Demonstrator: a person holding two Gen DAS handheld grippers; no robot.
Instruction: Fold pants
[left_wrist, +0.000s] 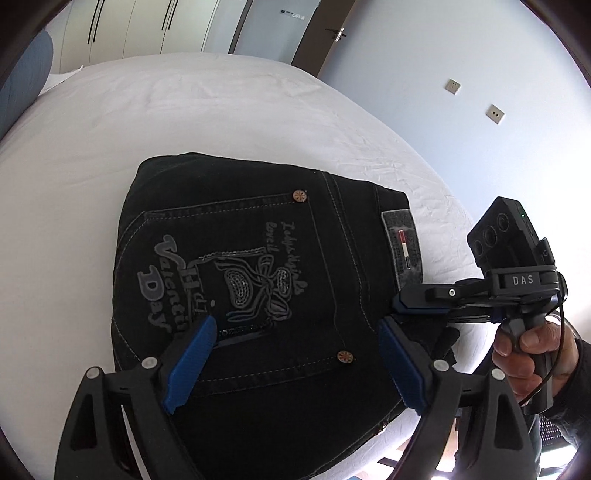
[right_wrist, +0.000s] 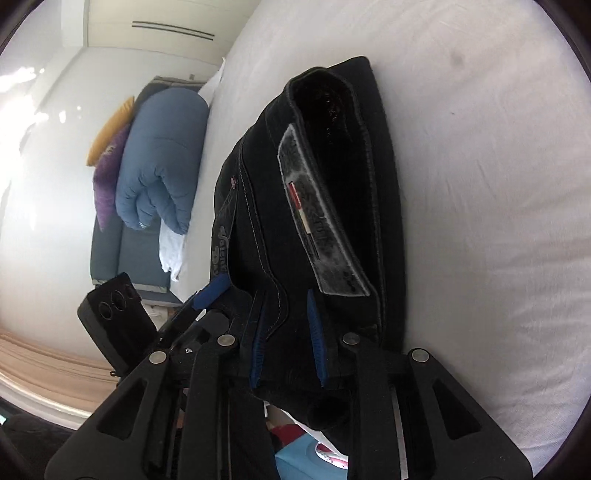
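Observation:
Black jeans (left_wrist: 240, 240) lie folded into a compact stack on the white bed (left_wrist: 184, 103), back pocket with grey embroidery facing up. My left gripper (left_wrist: 295, 328) hovers over the near part of the stack, jaws wide open, blue pads (left_wrist: 192, 362) either side of the pocket and nothing clamped. My right gripper (left_wrist: 400, 302) comes in from the right, held by a hand (left_wrist: 528, 347). In the right wrist view the right gripper (right_wrist: 286, 325) is shut on the waistband edge of the jeans (right_wrist: 332, 166), near the grey label (right_wrist: 317, 221), with dark fabric pinched between its pads.
White sheet (right_wrist: 480, 147) spreads around the jeans on all sides. A rolled blue duvet (right_wrist: 162, 162) with purple and yellow cushions (right_wrist: 107, 173) sits beyond the bed's far edge. A wall with sockets (left_wrist: 495, 113) and a door (left_wrist: 314, 33) lie behind the bed.

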